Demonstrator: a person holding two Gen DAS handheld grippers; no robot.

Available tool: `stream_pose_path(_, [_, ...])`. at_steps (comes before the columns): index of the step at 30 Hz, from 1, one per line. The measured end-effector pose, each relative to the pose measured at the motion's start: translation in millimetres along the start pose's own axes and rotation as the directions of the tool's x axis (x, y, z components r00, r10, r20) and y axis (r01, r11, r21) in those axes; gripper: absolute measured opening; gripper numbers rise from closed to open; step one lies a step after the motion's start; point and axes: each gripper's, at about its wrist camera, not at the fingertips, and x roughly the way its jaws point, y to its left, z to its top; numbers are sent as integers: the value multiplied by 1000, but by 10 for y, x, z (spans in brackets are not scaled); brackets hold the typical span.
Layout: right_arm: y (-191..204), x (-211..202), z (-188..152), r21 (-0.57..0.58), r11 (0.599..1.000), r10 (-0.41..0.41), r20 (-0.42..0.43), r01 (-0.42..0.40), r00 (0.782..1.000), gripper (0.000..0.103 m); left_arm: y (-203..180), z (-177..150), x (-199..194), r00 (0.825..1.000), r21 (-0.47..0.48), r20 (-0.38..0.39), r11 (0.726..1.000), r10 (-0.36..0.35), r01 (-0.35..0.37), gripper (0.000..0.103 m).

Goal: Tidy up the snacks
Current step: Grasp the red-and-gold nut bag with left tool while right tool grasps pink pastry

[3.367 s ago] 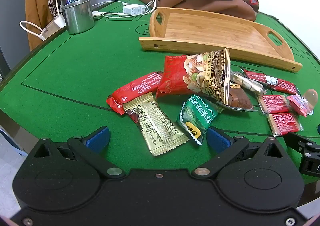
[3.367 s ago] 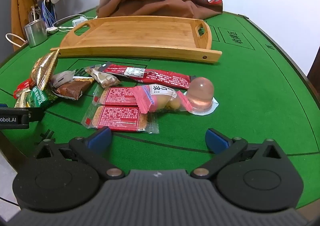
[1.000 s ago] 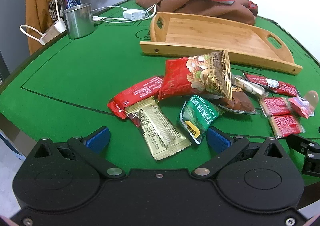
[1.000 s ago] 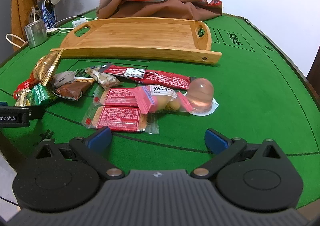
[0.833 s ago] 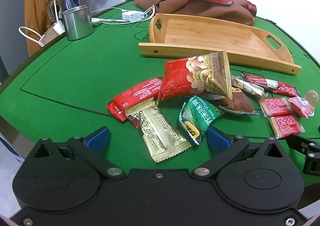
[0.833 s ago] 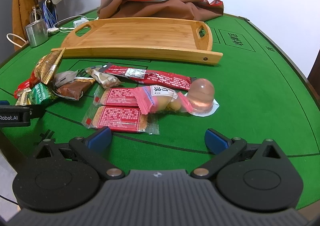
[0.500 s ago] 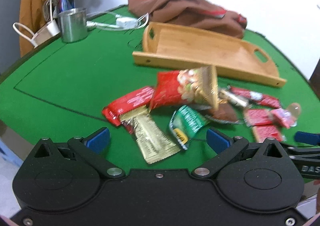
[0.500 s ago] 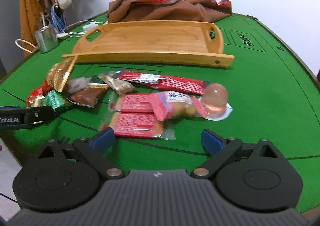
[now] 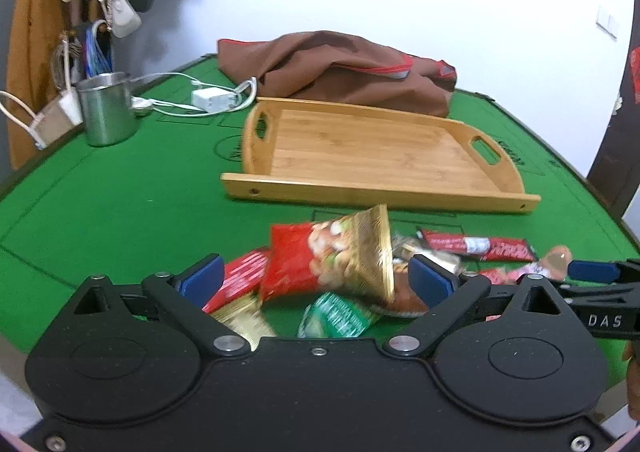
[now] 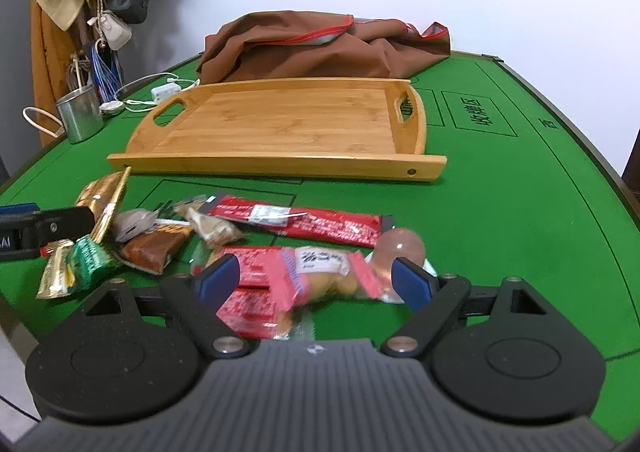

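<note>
Your left hand-held gripper (image 9: 316,278) is spread apart, holding nothing, low over the left end of the snack pile on the green bench (image 9: 120,212). The red-and-gold nut bag (image 9: 332,256) sits right between its blue pads. Just under it lie 1 green pea packet (image 9: 340,318), 1 gold wrapper (image 9: 244,316) and 1 red bar (image 9: 240,280).

Your right hand-held gripper (image 10: 316,278) is also apart and empty. The pink-wrapped snack (image 10: 320,268) lies between its pads, across 2 red cracker packs (image 10: 256,288). 1 pink jelly cup (image 10: 400,246) touches the right pad. 1 long red bar (image 10: 320,224) lies just beyond.

1 empty bamboo tray (image 10: 280,164) sits behind the pile. 1 steel mug (image 9: 106,108) stands far left.

Readable: "DAS" on the right tool in the left view. Packet text is too blurred to read.
</note>
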Motion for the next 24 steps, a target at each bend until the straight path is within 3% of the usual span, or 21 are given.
stream_pose_path(4, [-16, 30, 28, -8, 1000, 11, 0, -11, 1000, 90, 27, 56, 180, 999, -38, -27, 999, -39, 38, 99])
stream_pose_path(8, [0, 45, 34, -21, 999, 29, -4, -29, 1000, 81, 43, 46, 252, 998, -56, -37, 997, -52, 50, 97])
stream_pose_path(12, [-8, 76, 19, -12, 999, 38, -23, -38, 999, 76, 51, 37, 311, 997, -58, -62, 998, -40, 36, 80])
stream_pose_path(24, [-40, 195, 27, -6, 999, 54, -31, -54, 998, 73, 82, 21, 390, 996, -79, -83, 996, -43, 36, 81])
